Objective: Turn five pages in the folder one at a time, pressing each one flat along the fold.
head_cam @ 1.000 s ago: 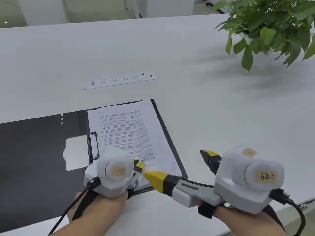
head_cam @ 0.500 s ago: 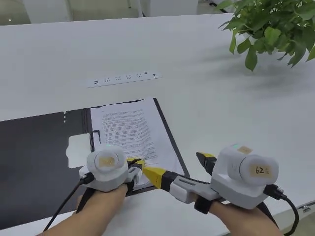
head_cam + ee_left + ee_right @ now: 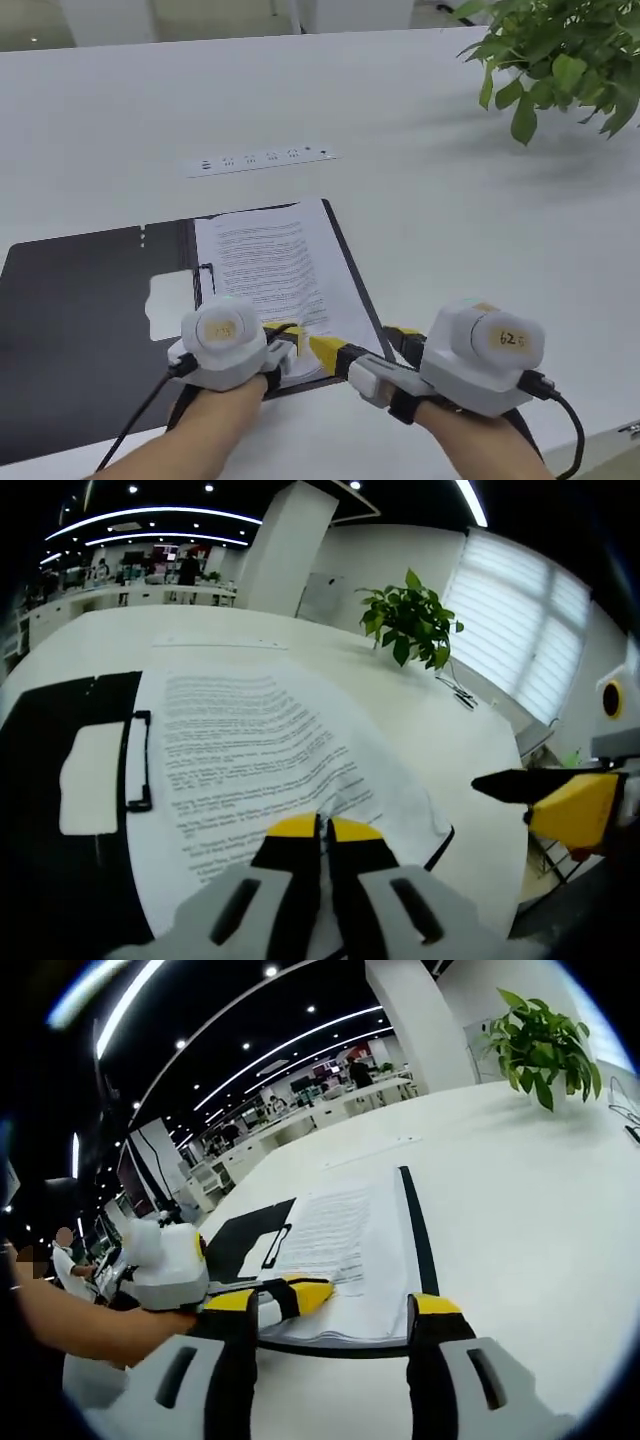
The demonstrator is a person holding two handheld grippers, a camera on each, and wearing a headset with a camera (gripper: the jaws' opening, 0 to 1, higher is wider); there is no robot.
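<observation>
Folder [image 3: 80, 330] is laid open on the white bench [image 3: 450, 200], black inner cover to the left. A clip [image 3: 138, 760] is seen along the fold. A stack of printed pages [image 3: 275, 265] lies flat on the right half, bound at the clip side and free at the right edge. The left gripper [image 3: 283, 335] is set at the near edge of the top page. Its fingers [image 3: 300, 832] are pressed together, and whether a sheet is caught between them cannot be told. The right gripper [image 3: 365, 340] is held just beside it, off the near right corner, with fingers [image 3: 432, 1310] spread and nothing between them. The sheets are judged thin, light and limp, likely to cling together and to crease or tear under a hard pinch. Hold is best taken lightly on one sheet at the free near right corner, away from the clip.
</observation>
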